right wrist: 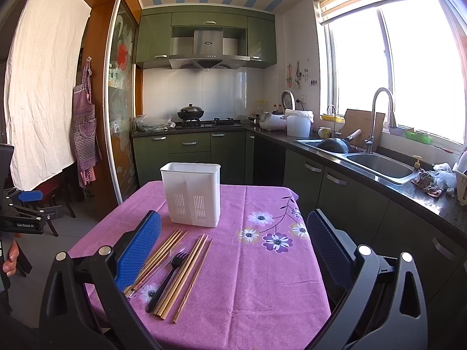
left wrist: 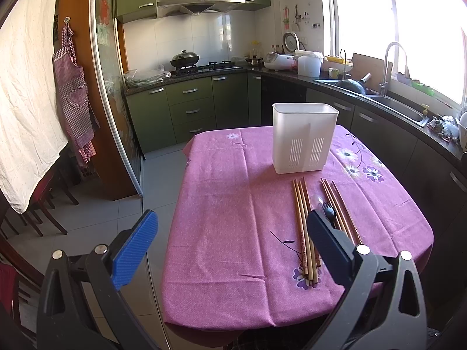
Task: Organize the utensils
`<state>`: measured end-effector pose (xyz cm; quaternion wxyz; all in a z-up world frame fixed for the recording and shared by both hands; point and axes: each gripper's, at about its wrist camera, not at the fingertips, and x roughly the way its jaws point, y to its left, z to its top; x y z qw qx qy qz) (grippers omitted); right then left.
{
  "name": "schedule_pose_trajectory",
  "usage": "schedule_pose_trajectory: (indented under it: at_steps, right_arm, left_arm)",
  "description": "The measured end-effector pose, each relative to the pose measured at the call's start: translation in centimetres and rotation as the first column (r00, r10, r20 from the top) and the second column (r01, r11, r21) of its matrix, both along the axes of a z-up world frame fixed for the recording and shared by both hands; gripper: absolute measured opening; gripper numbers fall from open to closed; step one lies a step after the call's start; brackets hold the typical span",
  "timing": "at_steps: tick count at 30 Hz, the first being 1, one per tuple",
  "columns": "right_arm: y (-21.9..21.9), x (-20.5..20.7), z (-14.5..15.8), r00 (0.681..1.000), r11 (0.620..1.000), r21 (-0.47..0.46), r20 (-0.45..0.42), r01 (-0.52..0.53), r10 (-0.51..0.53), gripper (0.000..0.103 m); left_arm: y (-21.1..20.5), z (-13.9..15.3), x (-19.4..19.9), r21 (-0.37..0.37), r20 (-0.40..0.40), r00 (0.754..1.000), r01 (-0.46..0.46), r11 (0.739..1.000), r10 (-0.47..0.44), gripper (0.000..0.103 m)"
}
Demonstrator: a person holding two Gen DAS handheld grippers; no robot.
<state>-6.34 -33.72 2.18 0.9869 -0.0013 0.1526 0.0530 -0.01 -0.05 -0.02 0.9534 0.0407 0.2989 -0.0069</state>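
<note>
Both spread wide, empty: left gripper (left wrist: pixel 230 248), right gripper (right wrist: pixel 233 250). Just before white caddy (right wrist: pixel 191 194) on the surface (right wrist: pixel 256 277): chopsticks (right wrist: pixel 186 274), black fork (right wrist: pixel 169 274), perhaps a clear spoon.

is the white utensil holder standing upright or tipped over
Upright: the white utensil holder stands on its base on the pink tablecloth, open rim facing up. Both views agree.
</note>
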Motion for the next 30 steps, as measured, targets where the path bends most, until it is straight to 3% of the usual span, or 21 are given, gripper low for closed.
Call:
schedule_pose_trajectory:
  at_steps: [8, 13, 30]
  right_arm:
    - [0.1, 0.3, 0.2, 1.000, 1.000, -0.002, -0.007, 0.000, 0.000, 0.099]
    - [0.2, 0.4, 0.1, 1.000, 1.000, -0.004, -0.009, 0.004, -0.004, 0.099]
    - [0.0, 0.7, 0.1, 1.000, 1.000, -0.001, -0.014, 0.006, -0.006, 0.099]
  left_arm:
    - [0.0, 0.0, 0.0, 0.000, -0.002, 1.000, 0.001, 1.000, -0.001, 0.097]
    - [0.0, -1.5, 0.0, -0.001, -0.007, 1.000, 0.006, 1.000, -0.006, 0.097]
    - [-0.4, -0.9, 0.3, 0.005, -0.020, 1.000, 0.008, 1.000, -0.008, 0.097]
